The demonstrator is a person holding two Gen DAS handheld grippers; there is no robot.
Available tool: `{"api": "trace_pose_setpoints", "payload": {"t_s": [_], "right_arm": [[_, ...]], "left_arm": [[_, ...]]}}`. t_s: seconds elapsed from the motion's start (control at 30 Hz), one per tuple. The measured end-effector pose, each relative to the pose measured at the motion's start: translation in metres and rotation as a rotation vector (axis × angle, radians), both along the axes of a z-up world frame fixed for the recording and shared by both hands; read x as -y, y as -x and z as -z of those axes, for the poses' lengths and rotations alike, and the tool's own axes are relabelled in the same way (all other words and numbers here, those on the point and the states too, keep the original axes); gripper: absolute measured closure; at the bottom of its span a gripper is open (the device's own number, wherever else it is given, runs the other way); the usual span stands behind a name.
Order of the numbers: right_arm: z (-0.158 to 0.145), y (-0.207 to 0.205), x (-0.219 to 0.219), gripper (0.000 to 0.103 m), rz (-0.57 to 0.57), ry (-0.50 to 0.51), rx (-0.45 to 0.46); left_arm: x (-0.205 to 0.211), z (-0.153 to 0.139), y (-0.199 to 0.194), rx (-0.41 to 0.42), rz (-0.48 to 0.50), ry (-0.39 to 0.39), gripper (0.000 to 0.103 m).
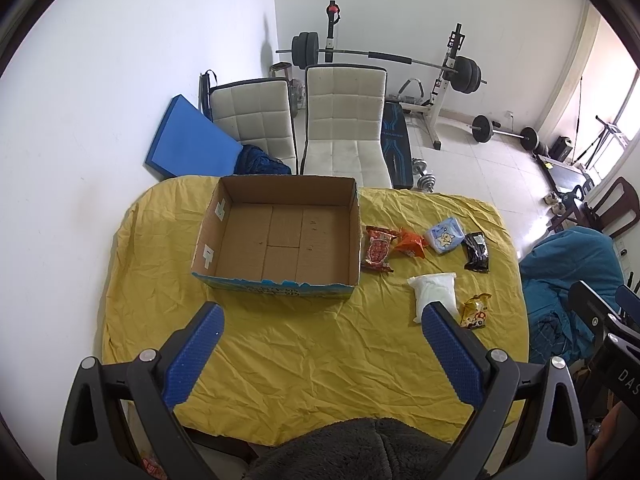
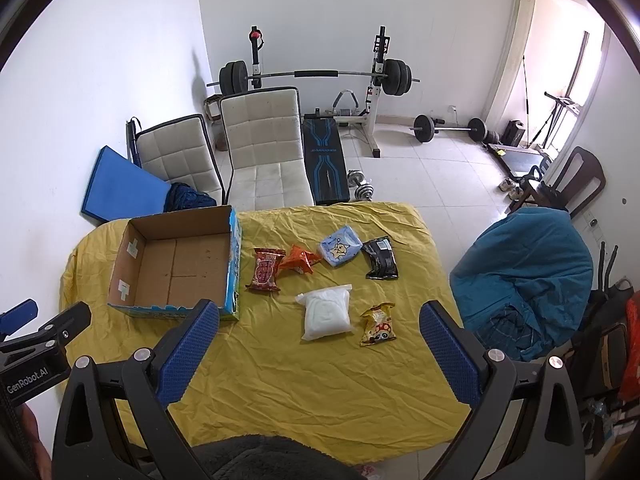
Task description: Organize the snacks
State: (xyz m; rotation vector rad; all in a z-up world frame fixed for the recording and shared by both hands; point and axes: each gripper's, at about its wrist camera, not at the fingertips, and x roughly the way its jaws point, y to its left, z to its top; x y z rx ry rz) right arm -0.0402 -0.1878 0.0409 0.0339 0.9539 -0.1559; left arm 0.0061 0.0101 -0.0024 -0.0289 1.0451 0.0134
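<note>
Snacks are shown lying in a loose group on the yellow tablecloth (image 2: 280,380), to the right of an open cardboard box (image 2: 176,268) with a bare floor. Nearest the box lies a red packet (image 2: 265,270), touching an orange packet (image 2: 299,260) on its right; a pale blue packet (image 2: 340,251) and a black packet (image 2: 381,260) follow further right. Nearer the viewer, a white bag (image 2: 326,313) and a small yellow packet (image 2: 377,325) are seen side by side, just apart.

The left gripper (image 1: 322,320) is held above the near part of the table, in front of the box, with its jaws spread wide and nothing between them; its right fingertip (image 1: 436,314) overlaps the near end of the white bag (image 1: 433,293) in that view. The right gripper (image 2: 320,316) is likewise wide open and empty, and the white bag and yellow packet are framed between its fingers, further off.

Bare cloth is seen between the near table edge and the snacks, and a narrow strip of cloth separates the box from the red packet. Beyond the far edge two white chairs (image 2: 264,148) stand close to the table; at the right a blue cloth-covered seat (image 2: 532,268) stands just beside it.
</note>
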Motion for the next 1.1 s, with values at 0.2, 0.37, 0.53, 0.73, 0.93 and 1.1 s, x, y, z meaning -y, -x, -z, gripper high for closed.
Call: {"api": "trace_pose_setpoints", "payload": {"t_s": [0.2,0.37,0.53,0.73,0.93,1.1], "right_arm": [[0.003,-0.005,0.001,0.001,-0.001,-0.005,-0.004],[0.005,-0.008,0.002,0.001,-0.003,-0.011,-0.007],[0.021,-0.026,0.019,0.001,0.028,-0.037,-0.035],[0.072,-0.057,0.077,0.001,0.156,-0.046,-0.126],[0.161,-0.096,0.136,0.001,0.236,-0.055,-0.271],[0.253,-0.125,0.175,0.001,0.254,-0.090,-0.398]], "left_arm": [[0.001,0.001,-0.003,-0.001,-0.003,0.005,0.002],[0.007,0.009,-0.009,-0.022,0.004,0.012,0.002],[0.023,0.031,-0.028,-0.063,0.030,0.014,0.002],[0.067,0.084,-0.072,-0.156,0.111,0.019,0.002],[0.122,0.160,-0.120,-0.232,0.187,-0.042,0.002],[0.162,0.225,-0.145,-0.319,0.242,-0.050,0.002]]}}
